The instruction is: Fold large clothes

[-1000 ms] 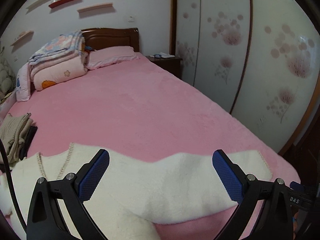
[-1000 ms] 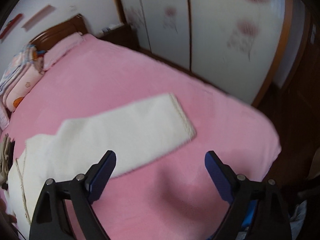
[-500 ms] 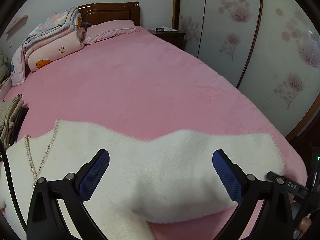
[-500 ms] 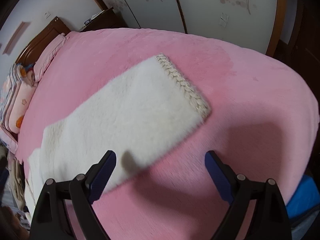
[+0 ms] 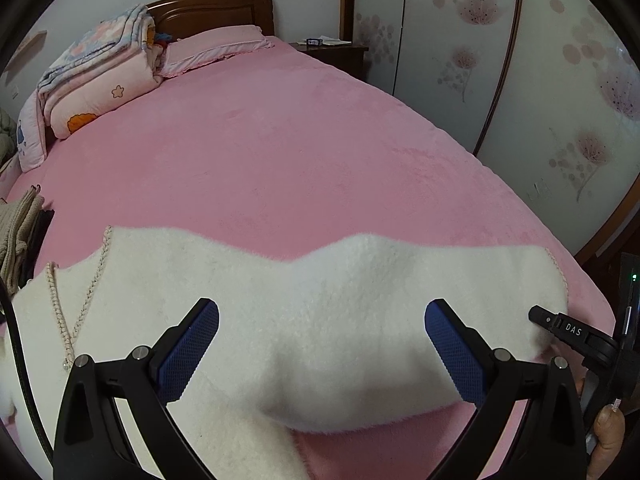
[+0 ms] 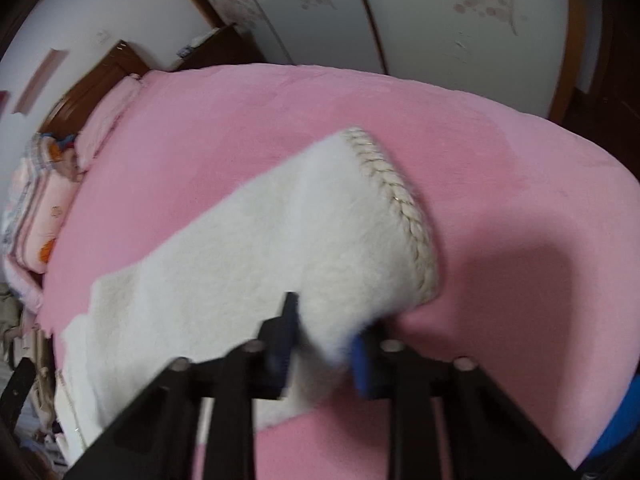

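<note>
Low in the right wrist view, the right gripper (image 6: pixel 324 344) is closing, its blue pads on either side of the near edge of the sleeve (image 6: pixel 288 240), which bunches up between them; motion blur leaves it unclear how firmly they pinch yet. In the left wrist view the left gripper (image 5: pixel 322 344) is spread wide at the bottom of the frame, hovering over the white garment (image 5: pixel 280 308) with nothing between its pads and, as far as I can tell, touching nothing. The garment lies across the lower part of both views on the pink bed (image 5: pixel 280 152), the sleeve stretched out flat toward the right with its braided cuff (image 6: pixel 396 200) near the bed's edge, a braided neckline showing at lower left. I judge the fold barely begun (the sleeve is not yet brought in over the body, and no crease shows). Left to do: folding in the sleeves, then doubling the body. Farther up the bed, at upper left, sit a stack of quilts (image 5: pixel 96 76) and a pillow (image 5: pixel 216 46).
</note>
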Available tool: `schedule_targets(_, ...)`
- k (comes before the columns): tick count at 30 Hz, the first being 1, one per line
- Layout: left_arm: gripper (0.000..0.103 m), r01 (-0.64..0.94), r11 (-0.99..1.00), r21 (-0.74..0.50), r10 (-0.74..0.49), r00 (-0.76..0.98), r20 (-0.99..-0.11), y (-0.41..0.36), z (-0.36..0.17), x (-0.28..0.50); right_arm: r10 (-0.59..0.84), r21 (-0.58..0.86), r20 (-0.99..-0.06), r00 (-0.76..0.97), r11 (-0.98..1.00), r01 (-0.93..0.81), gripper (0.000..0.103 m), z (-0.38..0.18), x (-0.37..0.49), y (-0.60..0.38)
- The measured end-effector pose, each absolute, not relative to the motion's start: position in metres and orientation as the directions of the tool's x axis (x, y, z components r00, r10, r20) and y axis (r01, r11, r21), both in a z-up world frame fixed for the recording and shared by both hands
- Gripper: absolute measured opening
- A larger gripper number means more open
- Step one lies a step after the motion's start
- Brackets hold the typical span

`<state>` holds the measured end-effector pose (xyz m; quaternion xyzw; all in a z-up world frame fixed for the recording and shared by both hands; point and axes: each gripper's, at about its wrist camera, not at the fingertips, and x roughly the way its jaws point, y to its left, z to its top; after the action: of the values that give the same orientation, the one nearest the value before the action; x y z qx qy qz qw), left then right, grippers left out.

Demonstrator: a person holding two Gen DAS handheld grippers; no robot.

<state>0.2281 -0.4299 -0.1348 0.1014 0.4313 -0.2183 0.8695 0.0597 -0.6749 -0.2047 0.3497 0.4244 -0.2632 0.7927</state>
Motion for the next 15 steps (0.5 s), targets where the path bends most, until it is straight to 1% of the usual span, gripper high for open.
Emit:
schedule_targets(5, 0.103, 0.480, 0.877, 0.011, -0.291, 0.548, -0.784, -0.416, -0.120, 0.217, -0.115, 0.399, -0.803, 0.585, 0.625, 0.671, 0.017, -0.186, 0.039, -0.664)
schedule_targets(8, 0.103, 0.490, 0.872, 0.002, -0.312, 0.557, -0.770, -0.400, -0.105, 0.208, -0.096, 0.452, -0.755, 0.648, 0.640, 0.621, 0.016, -0.167, 0.025, -0.652)
schedule_targets(11, 0.103, 0.494, 0.869, -0.021, -0.339, 0.565, -0.753, -0.375, -0.090, 0.197, -0.074, 0.478, -0.700, 0.710, 0.690, 0.543, 0.016, -0.138, 0.016, -0.630)
schedule_targets(15, 0.103, 0.475, 0.880, -0.018, -0.331, 0.585, -0.740, -0.340, -0.072, 0.188, -0.040, 0.483, -0.630, 0.776, 0.762, 0.431, 0.016, -0.094, 0.018, -0.596)
